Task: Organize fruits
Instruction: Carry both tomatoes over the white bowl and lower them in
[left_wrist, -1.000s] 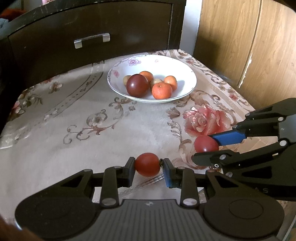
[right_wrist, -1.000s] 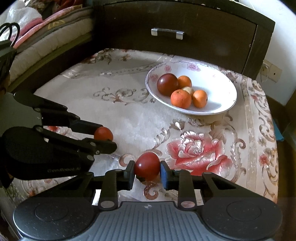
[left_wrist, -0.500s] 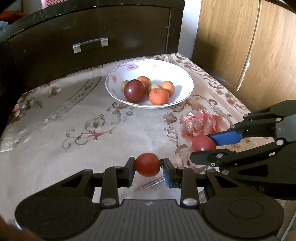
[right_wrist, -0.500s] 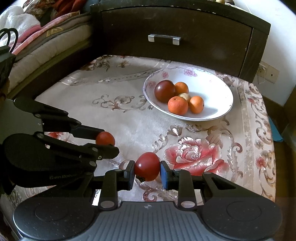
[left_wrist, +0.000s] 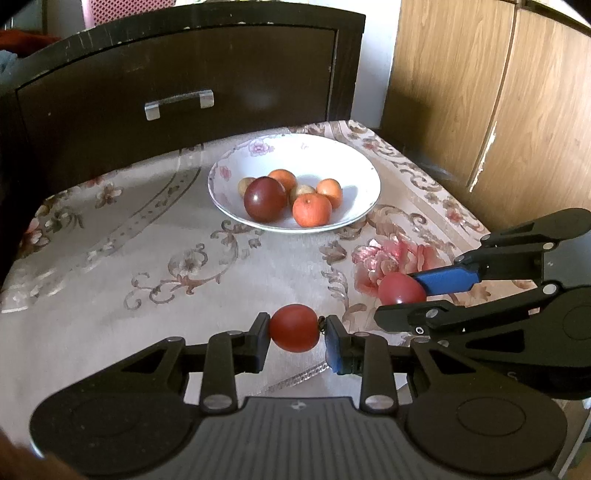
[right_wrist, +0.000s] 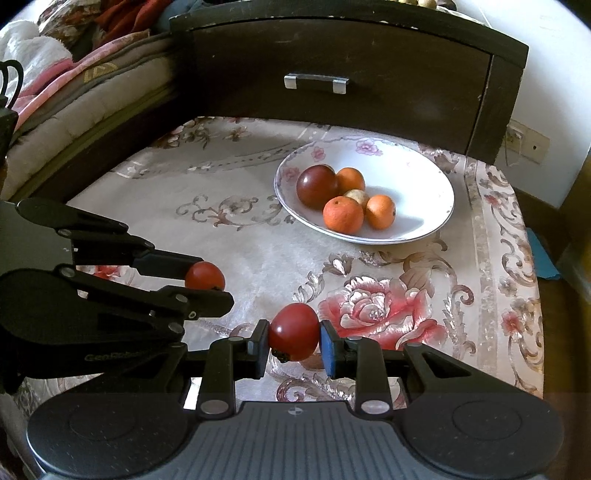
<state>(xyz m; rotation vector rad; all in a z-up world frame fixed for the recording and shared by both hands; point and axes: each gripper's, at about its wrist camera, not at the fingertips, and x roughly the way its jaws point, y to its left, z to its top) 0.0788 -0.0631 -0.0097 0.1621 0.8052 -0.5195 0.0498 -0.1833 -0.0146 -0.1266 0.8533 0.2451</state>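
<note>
My left gripper (left_wrist: 294, 328) is shut on a small red tomato (left_wrist: 294, 328), held above the floral tablecloth. My right gripper (right_wrist: 293, 338) is shut on another red tomato (right_wrist: 294, 331). Each gripper shows in the other's view: the right one with its tomato (left_wrist: 400, 290) at the right, the left one with its tomato (right_wrist: 204, 276) at the left. Ahead stands a white bowl (left_wrist: 354, 166), also in the right wrist view (right_wrist: 424, 173). It holds a dark red fruit (left_wrist: 265, 199), oranges (left_wrist: 312, 209) and small pale fruits.
A dark wooden drawer cabinet (left_wrist: 177, 85) stands right behind the table. Wooden panel doors (left_wrist: 498, 92) are at the right. Bedding (right_wrist: 74, 85) lies to the left in the right wrist view. The table edge (right_wrist: 535, 258) drops off at the right.
Both grippers, each holding its tomato, have risen and drawn back a little from the bowl, which now sits smaller and farther in both views.
</note>
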